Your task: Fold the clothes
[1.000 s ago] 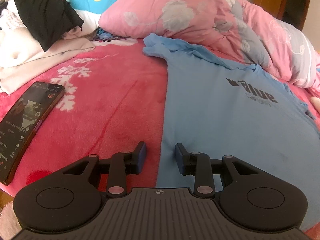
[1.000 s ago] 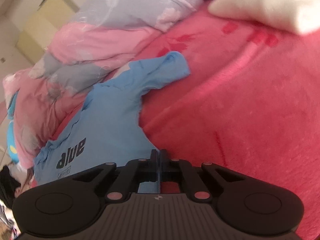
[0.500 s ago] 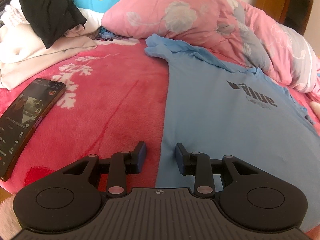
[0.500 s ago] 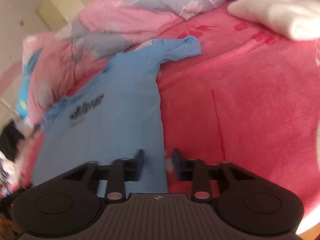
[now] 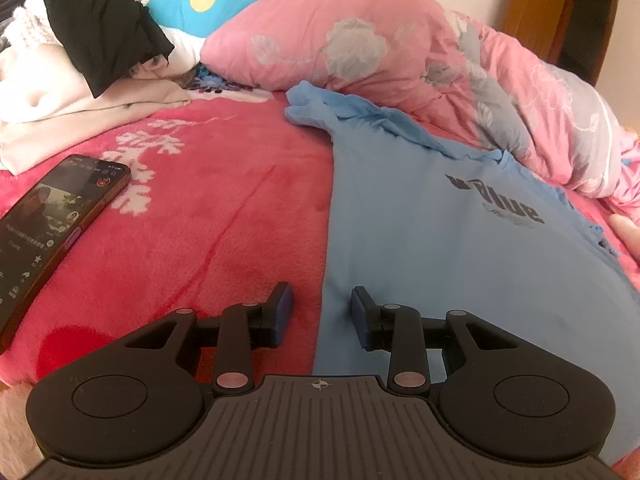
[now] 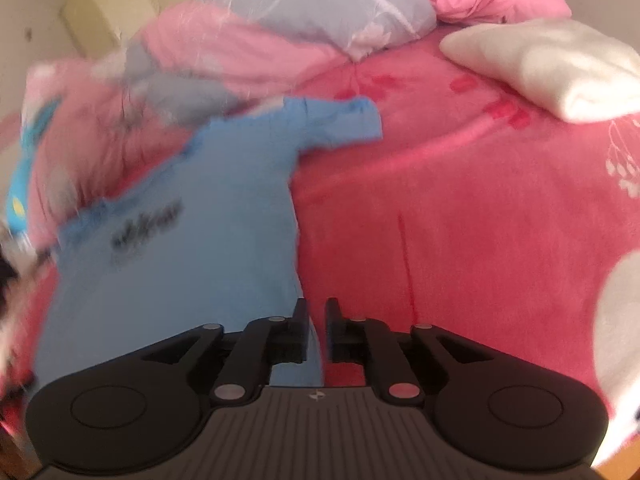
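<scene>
One blue T-shirt (image 5: 432, 248) lies spread flat, front up, on the red blanket (image 5: 224, 216) of the bed, its collar end against the pink quilt (image 5: 360, 48). Dark print on its chest reads "Blue" in the left wrist view; a smaller line under it is too small to read, and in the right wrist view the print is blurred. Two short sleeves show, one in each view.

The left claw (image 5: 321, 312) is spread, its two fingers straddling the shirt's side edge low down, one over the blanket and one over the blue cloth, gripping nothing. The right claw (image 6: 317, 330) has just been opening and stands a narrow gap apart over the shirt's other side edge; the cloth edge shows in the gap, with the pads clear of it.

One phone (image 5: 52, 232) lies face up on the blanket to the left, its screen lit with writing too small to read. Behind it sits one pile of pale clothes (image 5: 60, 92) with one black garment (image 5: 100, 36) on top. One white folded cloth (image 6: 552, 64) lies on the blanket at the right.
</scene>
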The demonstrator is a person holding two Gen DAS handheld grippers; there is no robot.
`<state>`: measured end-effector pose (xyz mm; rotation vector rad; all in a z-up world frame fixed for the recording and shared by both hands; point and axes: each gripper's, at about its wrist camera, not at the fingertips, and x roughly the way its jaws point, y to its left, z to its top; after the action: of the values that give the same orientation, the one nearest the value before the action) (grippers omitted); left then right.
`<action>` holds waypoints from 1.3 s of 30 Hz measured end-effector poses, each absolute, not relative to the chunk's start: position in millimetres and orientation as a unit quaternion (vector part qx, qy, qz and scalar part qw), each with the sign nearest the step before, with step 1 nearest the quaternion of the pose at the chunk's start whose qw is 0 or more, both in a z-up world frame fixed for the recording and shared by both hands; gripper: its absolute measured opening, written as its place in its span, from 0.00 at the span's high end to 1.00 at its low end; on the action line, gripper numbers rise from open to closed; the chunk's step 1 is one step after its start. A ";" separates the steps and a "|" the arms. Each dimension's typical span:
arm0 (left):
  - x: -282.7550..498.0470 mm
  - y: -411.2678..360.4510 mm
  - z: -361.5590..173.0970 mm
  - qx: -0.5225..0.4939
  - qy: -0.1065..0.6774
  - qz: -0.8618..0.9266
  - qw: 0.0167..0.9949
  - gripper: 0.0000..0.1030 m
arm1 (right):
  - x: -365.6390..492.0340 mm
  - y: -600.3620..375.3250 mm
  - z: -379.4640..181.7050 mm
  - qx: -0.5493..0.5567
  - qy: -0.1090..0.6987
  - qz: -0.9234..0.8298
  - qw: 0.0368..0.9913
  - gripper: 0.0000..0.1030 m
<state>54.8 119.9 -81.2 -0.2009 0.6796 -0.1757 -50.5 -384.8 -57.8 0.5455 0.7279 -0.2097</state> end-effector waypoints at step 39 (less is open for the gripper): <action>69.0 131.6 -67.4 -0.141 0.362 -0.106 0.915 0.68 | 27.0 -394.7 -43.1 0.507 0.265 0.094 0.815 0.79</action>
<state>69.0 131.6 -67.4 -0.2906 0.7444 -0.2183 27.0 -394.7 -43.1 1.0814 0.5658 0.2001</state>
